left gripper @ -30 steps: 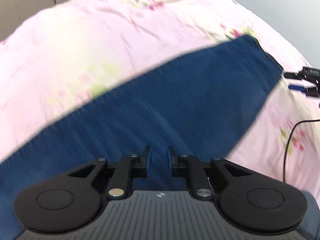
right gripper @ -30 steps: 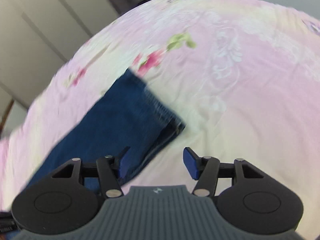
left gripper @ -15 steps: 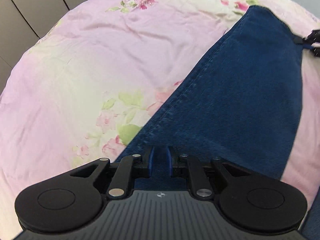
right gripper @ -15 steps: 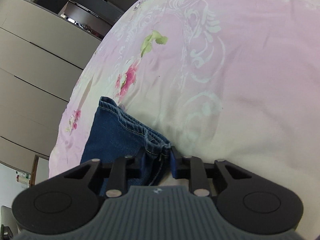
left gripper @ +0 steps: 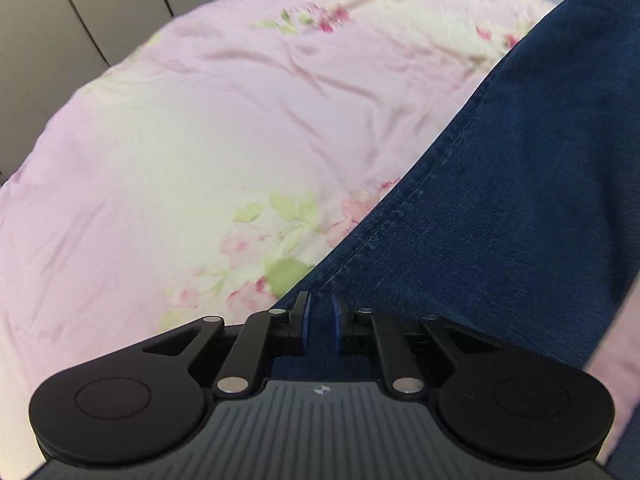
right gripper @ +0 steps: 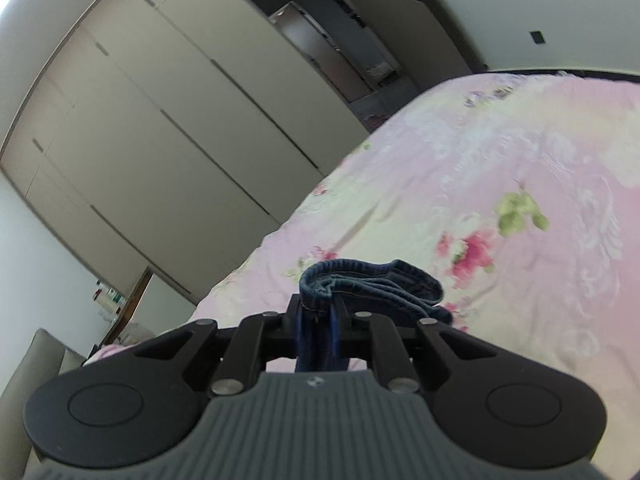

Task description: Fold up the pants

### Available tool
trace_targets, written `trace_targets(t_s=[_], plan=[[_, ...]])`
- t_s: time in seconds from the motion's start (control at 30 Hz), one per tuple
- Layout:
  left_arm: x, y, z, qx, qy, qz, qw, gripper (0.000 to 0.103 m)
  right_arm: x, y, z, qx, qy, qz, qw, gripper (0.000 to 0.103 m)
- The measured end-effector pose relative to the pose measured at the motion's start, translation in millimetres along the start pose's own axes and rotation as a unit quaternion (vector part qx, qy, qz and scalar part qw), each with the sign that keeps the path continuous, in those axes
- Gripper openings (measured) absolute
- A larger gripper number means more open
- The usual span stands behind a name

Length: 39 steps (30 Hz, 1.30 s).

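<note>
Pants fill the right half of the left wrist view, stretched over the bedspread, and our left gripper is clamped on the seam edge at lower centre. In the right wrist view, our right gripper pinches the bunched hem at frame centre, apparently raised off the bedspread. We judge the fold as just begun: both ends are gripped, but no finished crease shows, and the hem has yet to be laid onto the other end.

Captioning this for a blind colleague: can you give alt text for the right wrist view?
The right hand-held gripper is shut on the bunched hem of dark blue denim pants, lifted above a pink floral bedspread. Beige wardrobe doors fill the background.
</note>
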<state>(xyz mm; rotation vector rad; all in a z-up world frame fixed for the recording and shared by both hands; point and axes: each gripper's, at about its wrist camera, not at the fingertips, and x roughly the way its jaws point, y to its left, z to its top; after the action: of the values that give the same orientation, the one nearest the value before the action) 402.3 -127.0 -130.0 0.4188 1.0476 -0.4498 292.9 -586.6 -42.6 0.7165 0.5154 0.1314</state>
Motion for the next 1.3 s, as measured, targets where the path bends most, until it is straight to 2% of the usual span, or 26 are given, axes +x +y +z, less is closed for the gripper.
trace_targets(t_s=[0.17, 0.33, 0.4, 0.47, 0.53, 0.6, 0.67, 0.73, 0.8, 0.9, 0.97, 1.03, 1.07, 1.1, 1.13, 1.2, 1.3], plan=[[-93.1, 35.3, -41.6, -0.071, -0.031, -0.021, 0.9968, 0.015, -2.8, 106.7, -8.7, -0.071, 0.019, 0.048, 0.996, 0.009], [-170.3, 68.7, -114.8, -0.148, -0.053, -0.012, 0.9875, 0.016, 13.5, 214.3, -58.6, -0.140, 0.068, 0.087, 0.984, 0.009], [-187.8, 77.9, -149.6, -0.188, -0.050, -0.007, 0.9809, 0.017, 24.9, 249.0, -87.8, -0.164, 0.092, 0.094, 0.978, 0.009], [-201.3, 91.2, -183.8, -0.239, -0.043, -0.009, 0.9701, 0.017, 39.7, 279.9, -125.3, -0.188, 0.121, 0.096, 0.970, 0.009], [-204.5, 104.1, -220.4, -0.301, -0.035, -0.023, 0.9527, 0.017, 56.8, 306.7, -172.2, -0.219, 0.153, 0.095, 0.959, 0.009], [-201.3, 111.7, -250.9, -0.344, -0.037, -0.031, 0.9377, 0.017, 70.8, 325.3, -222.7, -0.258, 0.181, 0.095, 0.944, 0.009], [-199.3, 116.9, -281.4, -0.385, -0.042, -0.042, 0.9210, 0.017, 81.6, 336.9, -277.0, -0.306, 0.214, 0.090, 0.923, 0.009], [-193.1, 117.0, -301.3, -0.419, -0.055, -0.063, 0.9041, 0.017, 91.6, 339.0, -335.2, -0.365, 0.251, 0.081, 0.893, 0.009], [-189.6, 113.5, -314.4, -0.439, -0.069, -0.075, 0.8928, 0.017, 94.7, 331.3, -379.2, -0.406, 0.281, 0.067, 0.867, 0.009], [-181.5, 112.6, -326.0, -0.462, -0.079, -0.101, 0.8777, 0.027, 89.0, 314.8, -420.7, -0.440, 0.308, 0.052, 0.842, 0.009], [-170.8, 112.1, -325.9, -0.473, -0.075, -0.116, 0.8702, 0.027, 87.9, 305.0, -433.8, -0.460, 0.314, 0.046, 0.829, 0.010], [-159.8, 111.6, -323.7, -0.475, -0.077, -0.122, 0.8679, 0.028, 84.7, 297.7, -443.1, -0.487, 0.319, 0.048, 0.812, 0.017], [-156.9, 110.8, -324.1, -0.477, -0.080, -0.126, 0.8663, 0.031, 82.3, 295.3, -444.0, -0.491, 0.327, 0.057, 0.806, 0.027], [-153.8, 110.6, -322.3, -0.480, -0.083, -0.130, 0.8635, 0.034, 81.0, 294.2, -442.7, -0.486, 0.341, 0.070, 0.802, 0.032], [-153.3, 109.6, -324.9, -0.482, -0.087, -0.132, 0.8618, 0.036, 79.8, 295.0, -439.8, -0.480, 0.349, 0.081, 0.801, 0.032], [-149.8, 108.9, -323.2, -0.485, -0.092, -0.127, 0.8604, 0.036, 72.2, 297.7, -430.5, -0.476, 0.343, 0.086, 0.805, 0.033], [-145.1, 108.6, -323.0, -0.489, -0.100, -0.116, 0.8584, 0.036, 67.9, 303.9, -409.3, -0.447, 0.311, 0.091, 0.834, 0.033]])
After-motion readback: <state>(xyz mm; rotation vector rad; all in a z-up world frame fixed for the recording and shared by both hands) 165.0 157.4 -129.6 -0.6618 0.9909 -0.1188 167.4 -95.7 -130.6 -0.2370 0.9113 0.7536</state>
